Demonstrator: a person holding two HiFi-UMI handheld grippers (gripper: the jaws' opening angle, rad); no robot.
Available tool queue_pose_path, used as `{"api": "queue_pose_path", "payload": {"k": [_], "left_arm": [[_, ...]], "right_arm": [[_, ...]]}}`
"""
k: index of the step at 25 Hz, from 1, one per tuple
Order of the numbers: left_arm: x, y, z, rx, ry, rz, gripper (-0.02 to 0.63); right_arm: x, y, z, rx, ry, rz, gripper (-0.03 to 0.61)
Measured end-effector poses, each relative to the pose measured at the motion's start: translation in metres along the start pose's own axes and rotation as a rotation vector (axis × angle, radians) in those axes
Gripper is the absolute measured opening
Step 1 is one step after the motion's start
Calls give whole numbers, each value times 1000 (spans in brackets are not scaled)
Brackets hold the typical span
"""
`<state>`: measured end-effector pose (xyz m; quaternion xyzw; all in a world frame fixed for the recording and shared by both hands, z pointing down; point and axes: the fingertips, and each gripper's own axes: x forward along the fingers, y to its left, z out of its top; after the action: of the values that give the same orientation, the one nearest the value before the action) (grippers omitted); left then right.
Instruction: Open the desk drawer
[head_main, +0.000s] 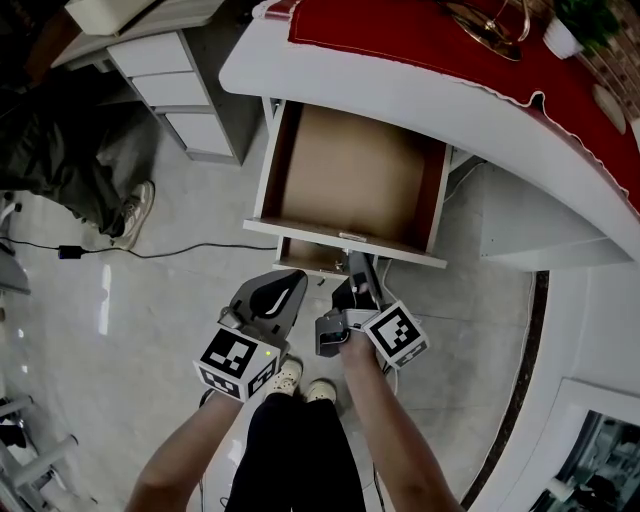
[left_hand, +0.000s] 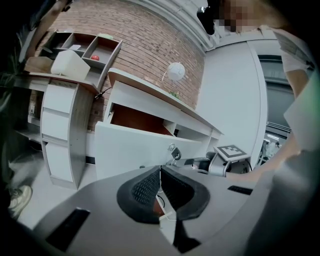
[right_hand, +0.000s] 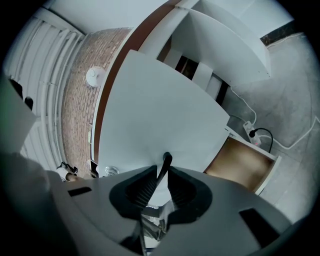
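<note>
The white desk (head_main: 400, 95) has its drawer (head_main: 345, 175) pulled out, showing a bare brown inside. The drawer's white front (head_main: 300, 229) (left_hand: 130, 145) (right_hand: 165, 110) faces me, with keys hanging from its lock (left_hand: 173, 151). My right gripper (head_main: 357, 268) (right_hand: 162, 175) is up against that front, shut on a thin dark handle tab (right_hand: 166, 160) that stands between its ribbed pads. My left gripper (head_main: 292, 280) (left_hand: 160, 171) hangs just left of it, short of the drawer, shut on nothing. A second brown opening (head_main: 303, 255) (right_hand: 245, 162) shows below the front.
A red cloth (head_main: 420, 40), a brass stand (head_main: 490, 30) and a potted plant (head_main: 568, 30) lie on the desktop. A white drawer cabinet (head_main: 175, 85) stands at the far left, a seated person's leg and shoe (head_main: 132, 212) beside it. A cable (head_main: 180, 248) crosses the floor. My own feet (head_main: 302, 382) are below.
</note>
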<state>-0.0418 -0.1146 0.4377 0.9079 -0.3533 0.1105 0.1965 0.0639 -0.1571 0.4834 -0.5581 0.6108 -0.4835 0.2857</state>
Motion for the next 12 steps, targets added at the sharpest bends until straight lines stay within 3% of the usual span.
{"api": "queue_pose_path", "payload": {"k": [12], "left_arm": [[4, -9, -3, 10, 19, -7, 12]], "right_arm": [[-2, -22, -11, -98, 62, -116, 66]]}}
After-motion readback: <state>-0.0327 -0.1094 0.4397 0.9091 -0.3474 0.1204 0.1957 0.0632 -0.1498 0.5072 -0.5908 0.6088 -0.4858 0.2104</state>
